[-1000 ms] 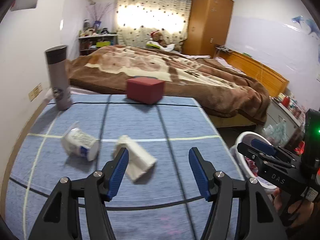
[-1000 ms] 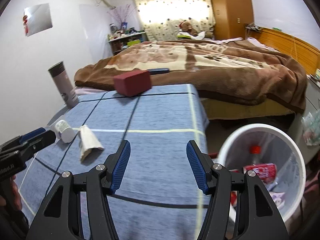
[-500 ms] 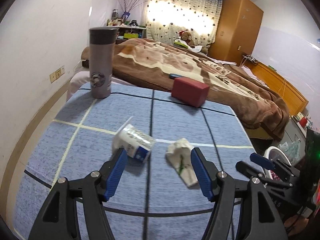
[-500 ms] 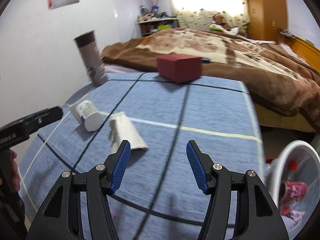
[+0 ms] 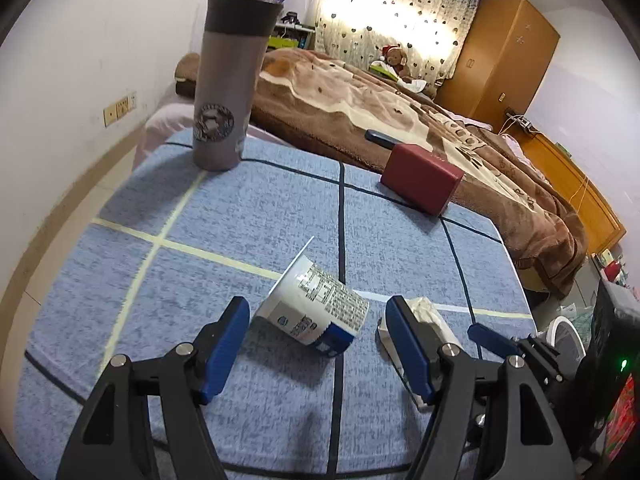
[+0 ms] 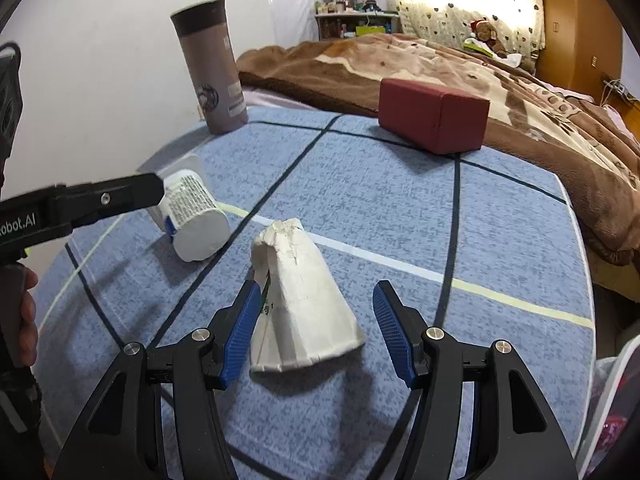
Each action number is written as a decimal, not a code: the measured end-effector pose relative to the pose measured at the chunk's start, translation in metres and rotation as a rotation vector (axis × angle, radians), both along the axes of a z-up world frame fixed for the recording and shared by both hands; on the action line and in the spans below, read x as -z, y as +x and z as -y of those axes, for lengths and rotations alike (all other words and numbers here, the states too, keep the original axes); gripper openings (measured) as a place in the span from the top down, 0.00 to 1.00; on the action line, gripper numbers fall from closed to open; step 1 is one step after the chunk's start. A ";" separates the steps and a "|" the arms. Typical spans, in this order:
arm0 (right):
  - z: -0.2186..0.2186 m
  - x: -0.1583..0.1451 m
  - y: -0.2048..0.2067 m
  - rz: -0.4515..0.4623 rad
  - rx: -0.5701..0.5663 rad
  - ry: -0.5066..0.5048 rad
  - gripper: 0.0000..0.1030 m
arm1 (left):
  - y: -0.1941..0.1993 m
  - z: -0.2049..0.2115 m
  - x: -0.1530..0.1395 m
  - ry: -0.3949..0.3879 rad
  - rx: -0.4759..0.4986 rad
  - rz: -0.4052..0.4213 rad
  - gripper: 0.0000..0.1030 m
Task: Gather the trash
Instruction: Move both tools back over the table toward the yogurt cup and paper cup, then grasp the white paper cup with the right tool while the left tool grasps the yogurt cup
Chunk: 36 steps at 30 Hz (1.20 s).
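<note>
On the left, the left gripper [image 5: 316,336] holds its jaws wide, with the yogurt cup [image 5: 316,308] lying on its side between the blue pads [image 5: 226,338], on the blue checked tabletop [image 5: 240,208]. The cup's long axis runs obliquely across the jaw line, its flared rim pointing away to the far left and its flat base toward the near right; neither pad appears to touch it. Judged from this, a closing stroke would meet the cup wall at an angle, so a slight wrist turn may be required. Farther left and back, the upright grey thermos [image 5: 228,80] stands well apart and leaves free room. To the right, the right gripper [image 6: 316,328] also holds its jaws wide, with the crushed paper cup [image 6: 300,296] lying between them, its narrow end pointing away and its broad open end nearest the camera. The left-hand pad sits just beside the cup wall; the other stands apart. The red box [image 6: 434,114] rests well beyond, at the tabletop's far edge. The white trash bin [image 5: 564,336] stands past the right edge, below tabletop level.
</note>
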State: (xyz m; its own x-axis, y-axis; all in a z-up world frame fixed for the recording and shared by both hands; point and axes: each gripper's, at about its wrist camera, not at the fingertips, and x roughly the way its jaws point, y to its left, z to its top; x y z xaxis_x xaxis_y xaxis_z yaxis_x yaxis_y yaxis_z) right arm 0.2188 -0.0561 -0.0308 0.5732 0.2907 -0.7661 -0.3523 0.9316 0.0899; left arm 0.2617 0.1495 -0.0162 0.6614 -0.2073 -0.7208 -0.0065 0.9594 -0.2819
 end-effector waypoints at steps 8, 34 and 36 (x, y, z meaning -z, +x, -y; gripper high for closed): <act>0.000 0.005 0.006 -0.035 -0.003 -0.008 0.42 | 0.023 0.002 0.013 -0.023 -0.012 -0.040 0.30; 0.013 0.007 0.017 -0.030 0.066 0.020 0.66 | 0.032 0.011 0.024 -0.012 0.106 -0.135 0.36; 0.013 0.007 0.017 -0.028 0.069 0.020 0.66 | 0.033 0.013 0.021 0.019 0.130 -0.132 0.36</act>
